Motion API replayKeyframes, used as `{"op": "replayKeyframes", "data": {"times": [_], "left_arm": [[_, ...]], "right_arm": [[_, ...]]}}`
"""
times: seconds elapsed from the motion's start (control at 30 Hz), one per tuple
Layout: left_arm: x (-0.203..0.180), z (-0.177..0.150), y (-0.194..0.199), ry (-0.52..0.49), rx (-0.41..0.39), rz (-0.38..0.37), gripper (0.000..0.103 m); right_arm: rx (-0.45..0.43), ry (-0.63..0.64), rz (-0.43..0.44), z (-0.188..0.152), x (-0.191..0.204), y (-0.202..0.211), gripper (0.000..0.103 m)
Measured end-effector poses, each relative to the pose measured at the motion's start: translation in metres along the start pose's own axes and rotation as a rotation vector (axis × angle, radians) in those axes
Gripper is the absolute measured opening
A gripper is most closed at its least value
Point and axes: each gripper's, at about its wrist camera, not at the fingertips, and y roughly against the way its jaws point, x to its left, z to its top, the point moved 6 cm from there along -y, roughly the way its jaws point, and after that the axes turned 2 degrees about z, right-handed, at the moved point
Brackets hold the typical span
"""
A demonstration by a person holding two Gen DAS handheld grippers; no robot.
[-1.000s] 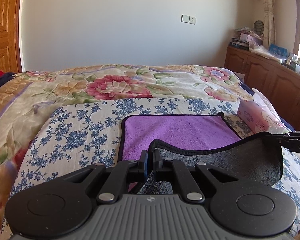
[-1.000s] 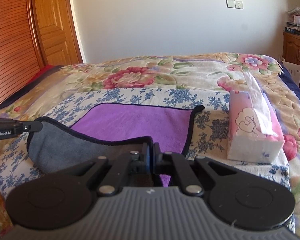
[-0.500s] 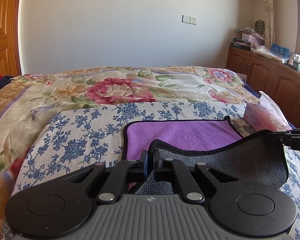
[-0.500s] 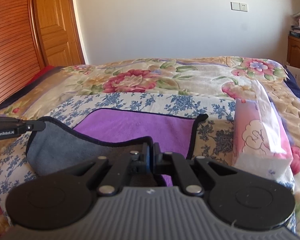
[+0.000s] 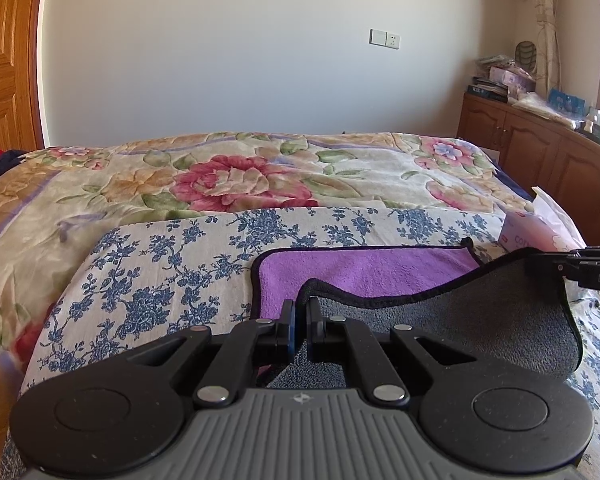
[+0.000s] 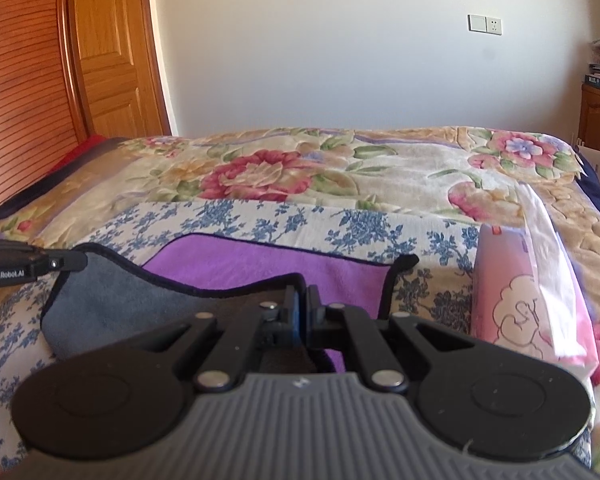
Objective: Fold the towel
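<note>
The towel (image 5: 364, 270) lies low in the centre of the left wrist view, on the blue-flowered cloth (image 5: 148, 280) spread over the bed. Its purple face is still flat at the far end, while the near edge is lifted, so the grey underside hangs as a sagging band between my two grippers. I read this as the first fold in progress, near edge going over to the far edge.

My left gripper (image 5: 299, 326) is clamped on one near corner; its jaws are pressed together with the black hem running out from between them. My right gripper (image 6: 300, 312) is likewise pinched on the other near corner, at the lower middle of its own view, and its tip shows at the right edge of the left view.

To do this well, I would carry both corners forward at the same height and pace, and keep them spread apart so the sag between them tightens. I should aim each corner at its matching far corner, hem on hem, and lower before letting go.

The pink tissue pack (image 6: 512, 296) sits just beside the towel's far right corner, at the right of the right wrist view. My right hand needs to land short of it, or the fold will skew.
</note>
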Motion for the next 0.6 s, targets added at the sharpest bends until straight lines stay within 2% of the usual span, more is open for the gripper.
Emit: {"op": "replayKeyframes", "data": {"times": [0.6], "left_arm": [[-0.005, 0.020, -0.033, 0.005, -0.028, -0.013, 0.006]], "right_arm": [[-0.034, -0.002, -0.031, 0.006, -0.020, -0.017, 0.004]]}}
